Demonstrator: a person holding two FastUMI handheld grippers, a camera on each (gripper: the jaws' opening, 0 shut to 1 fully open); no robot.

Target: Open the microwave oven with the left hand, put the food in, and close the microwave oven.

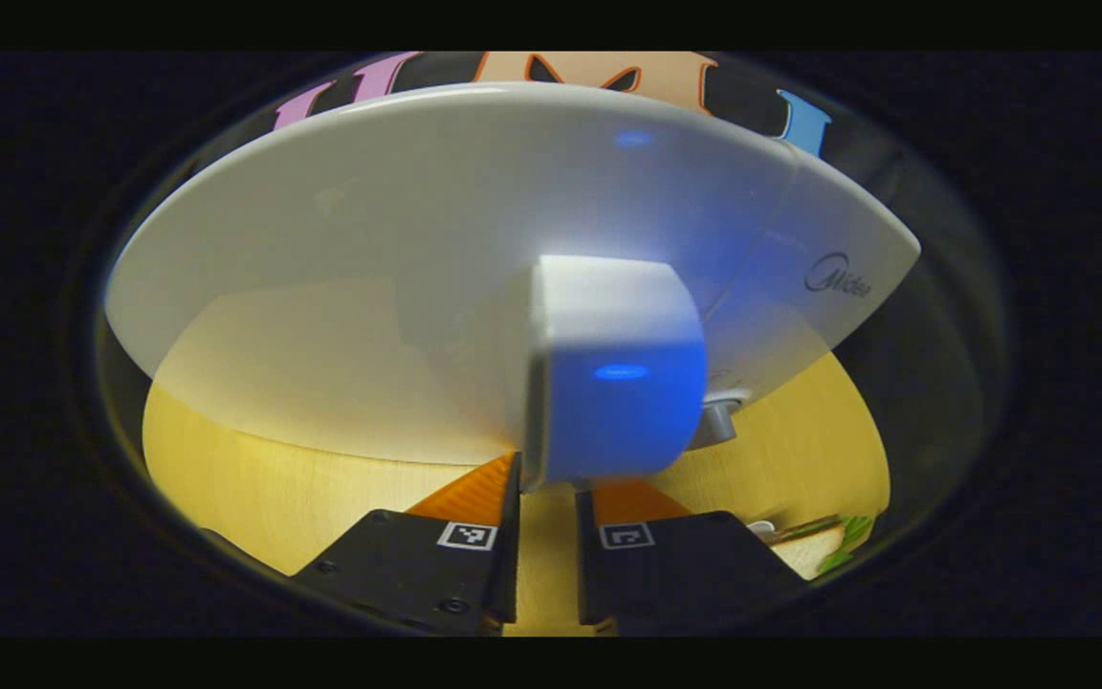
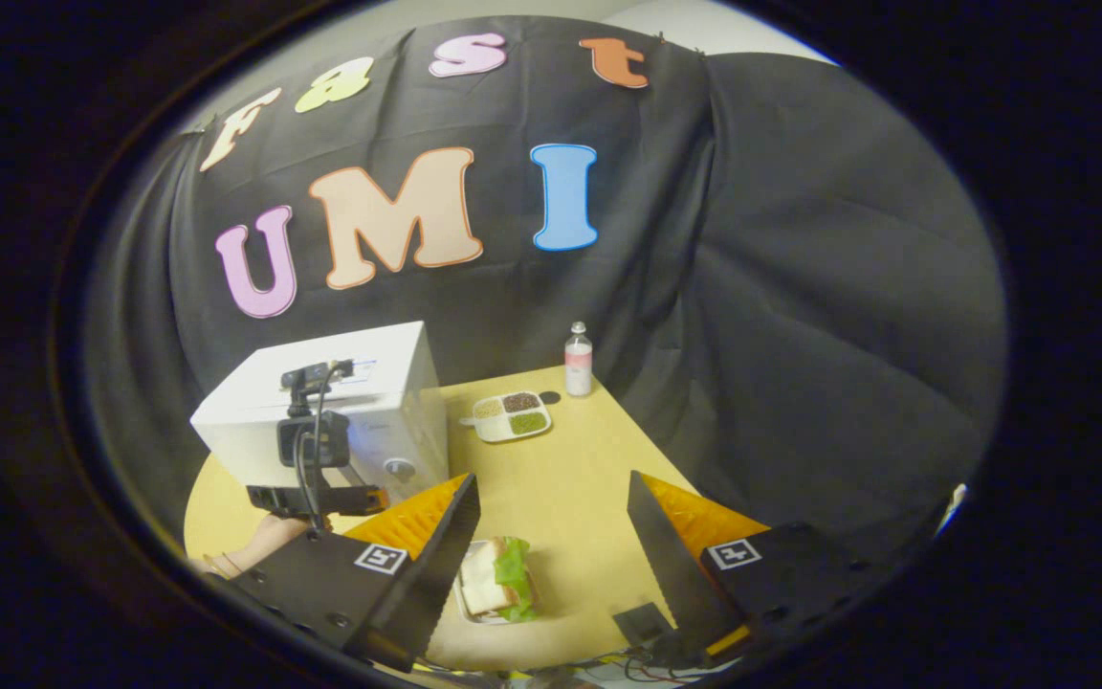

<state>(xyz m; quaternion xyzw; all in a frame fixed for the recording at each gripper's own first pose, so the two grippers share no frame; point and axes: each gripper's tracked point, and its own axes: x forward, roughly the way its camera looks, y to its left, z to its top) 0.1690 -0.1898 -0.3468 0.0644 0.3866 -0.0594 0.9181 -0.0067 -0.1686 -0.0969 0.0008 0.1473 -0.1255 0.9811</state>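
The task looks to be at its first step. In the left gripper view the left gripper [image 1: 548,498] is hard up against the white box-shaped microwave oven [image 1: 474,239], its fingers set narrowly on either side of the lower end of the white block-like door handle [image 1: 618,368]. Whether both fingers actually press on the handle cannot be told. The door appears not yet swung open: the front panel reads as one flat face.

In the right gripper view the microwave oven [image 2: 388,383] stands at the left of the yellow wooden surface [image 2: 561,478], with the left gripper [image 2: 321,498] and the hand holding it in front of the door.

The food, a sandwich with green lettuce on a small plate [image 2: 498,579], lies on the surface between the widely spread fingers of the right gripper [image 2: 551,536], below them and ungrasped. It is near the oven but not yet inside.

Judging from this, opening, loading and closing are all left to do.
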